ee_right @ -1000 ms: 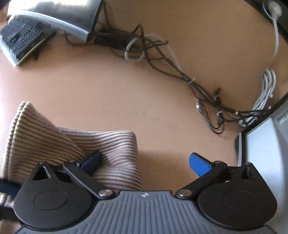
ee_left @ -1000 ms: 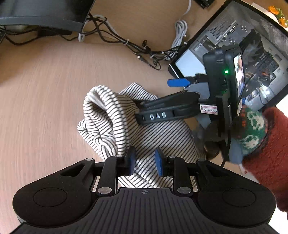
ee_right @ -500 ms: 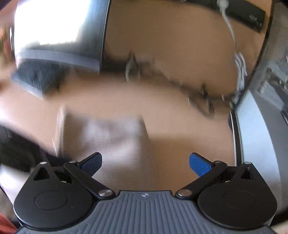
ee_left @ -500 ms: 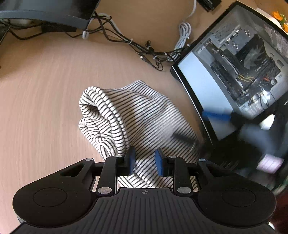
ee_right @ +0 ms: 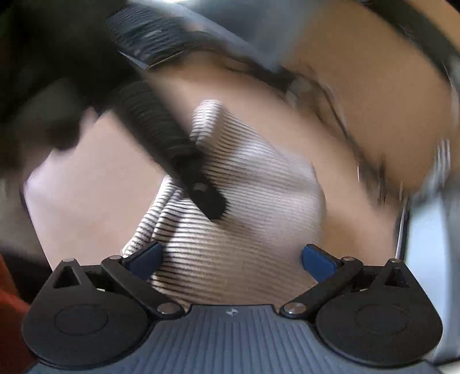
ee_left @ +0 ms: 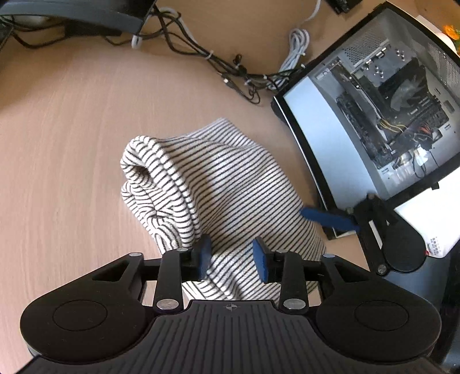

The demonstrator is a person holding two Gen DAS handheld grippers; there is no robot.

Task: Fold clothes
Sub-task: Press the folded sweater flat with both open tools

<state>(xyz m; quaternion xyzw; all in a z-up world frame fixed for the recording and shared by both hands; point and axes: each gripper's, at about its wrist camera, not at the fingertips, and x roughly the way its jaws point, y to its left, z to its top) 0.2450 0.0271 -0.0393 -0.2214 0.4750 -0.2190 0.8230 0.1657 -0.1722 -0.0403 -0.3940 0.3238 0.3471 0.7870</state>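
A black-and-white striped garment (ee_left: 230, 184) lies folded in a thick bundle on the wooden table (ee_left: 72, 138). My left gripper (ee_left: 232, 260) sits at its near edge, its jaws opening, with a ridge of the cloth lying loose between the blue pads. From the right, one blue finger (ee_left: 327, 218) of my other gripper reaches the garment's right edge. In the blurred right wrist view, the right gripper (ee_right: 233, 260) is open wide over the striped garment (ee_right: 244, 207). The left gripper's black body (ee_right: 172, 149) crosses the cloth there.
An open computer case (ee_left: 373, 115) lies close to the garment's right side, with a white sheet (ee_left: 425, 218) below it. A tangle of cables (ee_left: 238, 74) runs behind the garment. A dark monitor base (ee_left: 86, 17) is at the back left, and a keyboard (ee_right: 143, 49) shows blurred.
The right gripper left the top of the garment, swung right and rolled, and now sits low at its right edge. The left pads have spread a little wider.
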